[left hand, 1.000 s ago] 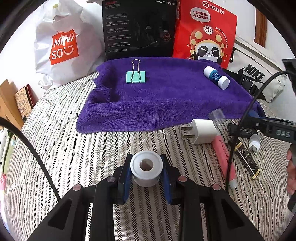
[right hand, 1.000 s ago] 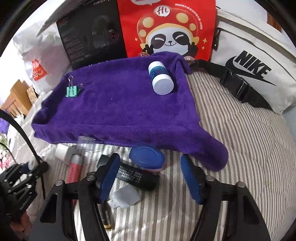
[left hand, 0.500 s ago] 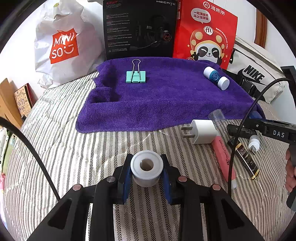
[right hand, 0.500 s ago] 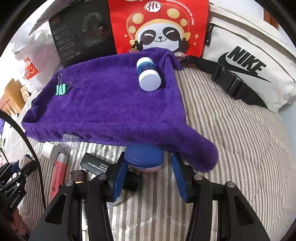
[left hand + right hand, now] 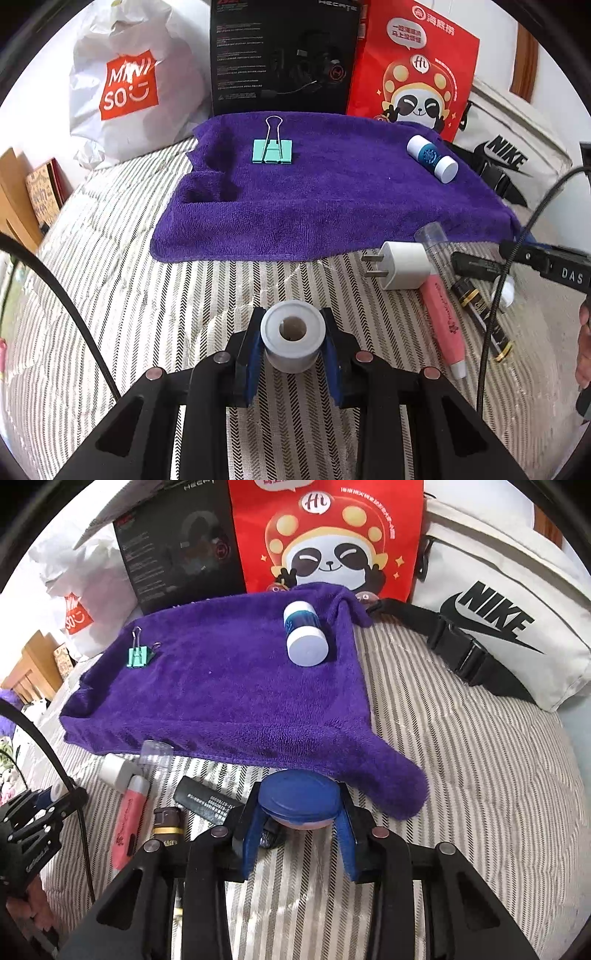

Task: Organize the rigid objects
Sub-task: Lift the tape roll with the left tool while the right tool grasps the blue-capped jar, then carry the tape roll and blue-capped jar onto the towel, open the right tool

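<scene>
- Two tools are busy: the left tool [image 5: 293, 341] grips a white tape roll [image 5: 292, 334] just above the striped bed [image 5: 122, 295]
- Right tool [image 5: 300, 818], jaws closing, has a blue-lidded jar [image 5: 298, 800] between its pads at the purple towel [image 5: 229, 686] edge
- Risk: the round lid may squirt out if pinched off-centre
- Risk: a pad may snag the black tube [image 5: 207, 802] alongside
</scene>
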A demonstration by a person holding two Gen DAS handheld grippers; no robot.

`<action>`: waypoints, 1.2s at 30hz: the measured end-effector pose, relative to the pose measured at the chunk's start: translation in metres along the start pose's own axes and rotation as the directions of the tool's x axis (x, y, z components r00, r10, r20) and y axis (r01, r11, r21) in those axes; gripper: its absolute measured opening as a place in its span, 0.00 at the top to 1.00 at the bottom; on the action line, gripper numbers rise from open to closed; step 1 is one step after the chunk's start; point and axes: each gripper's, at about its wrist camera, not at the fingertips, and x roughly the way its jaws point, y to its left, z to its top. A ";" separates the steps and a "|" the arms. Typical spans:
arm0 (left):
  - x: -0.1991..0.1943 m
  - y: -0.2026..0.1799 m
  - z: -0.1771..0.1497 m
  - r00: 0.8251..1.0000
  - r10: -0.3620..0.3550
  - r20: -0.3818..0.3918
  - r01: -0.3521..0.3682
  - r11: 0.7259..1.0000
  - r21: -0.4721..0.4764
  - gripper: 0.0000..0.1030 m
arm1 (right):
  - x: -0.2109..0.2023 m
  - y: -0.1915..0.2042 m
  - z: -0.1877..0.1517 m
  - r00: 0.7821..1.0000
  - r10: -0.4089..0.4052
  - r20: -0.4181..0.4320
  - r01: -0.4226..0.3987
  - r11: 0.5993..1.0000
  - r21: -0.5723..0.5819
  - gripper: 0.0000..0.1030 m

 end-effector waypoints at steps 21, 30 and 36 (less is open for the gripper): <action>-0.037 0.013 0.027 0.998 -0.063 0.027 0.064 0.997 -0.047 0.74 | -0.034 -0.009 0.011 0.997 0.056 0.056 -0.055 0.998 -0.010 0.65; -0.045 0.021 0.052 0.997 -0.058 0.054 0.060 0.997 -0.048 0.74 | -0.042 -0.008 0.028 0.994 0.080 0.079 -0.079 0.997 -0.020 0.65; -0.048 0.021 0.067 0.996 -0.053 0.073 0.056 0.998 -0.038 0.74 | -0.040 -0.007 0.039 0.993 0.083 0.081 -0.081 0.996 -0.030 0.65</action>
